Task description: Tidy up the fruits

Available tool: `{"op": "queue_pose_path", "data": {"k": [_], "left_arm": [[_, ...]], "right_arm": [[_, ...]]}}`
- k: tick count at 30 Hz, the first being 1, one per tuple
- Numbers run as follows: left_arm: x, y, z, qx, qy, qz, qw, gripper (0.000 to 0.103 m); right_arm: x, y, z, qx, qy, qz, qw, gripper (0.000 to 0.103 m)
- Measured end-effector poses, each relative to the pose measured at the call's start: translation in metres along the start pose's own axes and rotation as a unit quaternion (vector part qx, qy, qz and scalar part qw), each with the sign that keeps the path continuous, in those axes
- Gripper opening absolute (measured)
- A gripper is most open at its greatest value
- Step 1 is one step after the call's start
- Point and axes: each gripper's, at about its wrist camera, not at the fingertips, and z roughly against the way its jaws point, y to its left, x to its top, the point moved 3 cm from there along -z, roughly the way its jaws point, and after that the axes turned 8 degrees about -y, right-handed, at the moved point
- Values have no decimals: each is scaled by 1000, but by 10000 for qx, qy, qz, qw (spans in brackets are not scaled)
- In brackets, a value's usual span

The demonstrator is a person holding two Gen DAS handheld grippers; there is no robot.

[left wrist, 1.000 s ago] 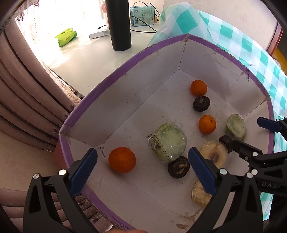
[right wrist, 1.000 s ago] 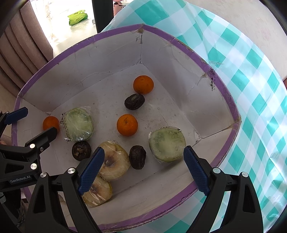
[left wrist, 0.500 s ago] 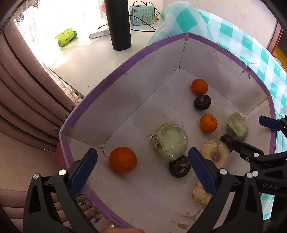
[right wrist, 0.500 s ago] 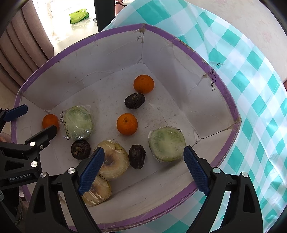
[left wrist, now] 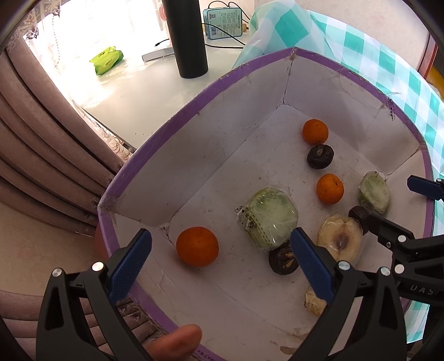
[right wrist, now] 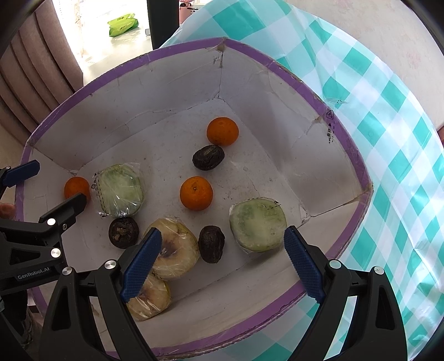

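A purple-rimmed cardboard box (left wrist: 177, 116) (right wrist: 358, 172) holds loose fruit. Inside lie three oranges (left wrist: 197, 250) (right wrist: 196, 193), three dark round fruits (left wrist: 282, 260) (right wrist: 211, 243), two wrapped green halves (left wrist: 268, 220) (right wrist: 258, 223) and two wrapped pale halves (left wrist: 339, 240) (right wrist: 174, 251). My left gripper (left wrist: 219, 266) is open and empty above the box's near left corner, over the nearest orange. My right gripper (right wrist: 222, 263) is open and empty above the box's near edge, over a dark fruit, a pale half and a green half.
The box rests on a teal and white checked cloth (right wrist: 388, 138). Behind it a white table carries a black cylinder (left wrist: 188, 39), a green packet (left wrist: 106, 59) and a small blue device (left wrist: 224, 19). Brown curtain folds (left wrist: 36, 144) hang at the left.
Both grippers have shifted very little; the left view has drifted slightly, so the fruit sits a little further right and lower. Nothing was picked up or let go.
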Motion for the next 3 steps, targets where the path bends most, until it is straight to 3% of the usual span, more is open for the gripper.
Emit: {"op": "queue_pose_path", "data": {"k": [3], "left_arm": [[0,-2,1,71,66,20,10000,100]], "right_arm": [[0,0,0,23,-35,5,10000,87]]}}
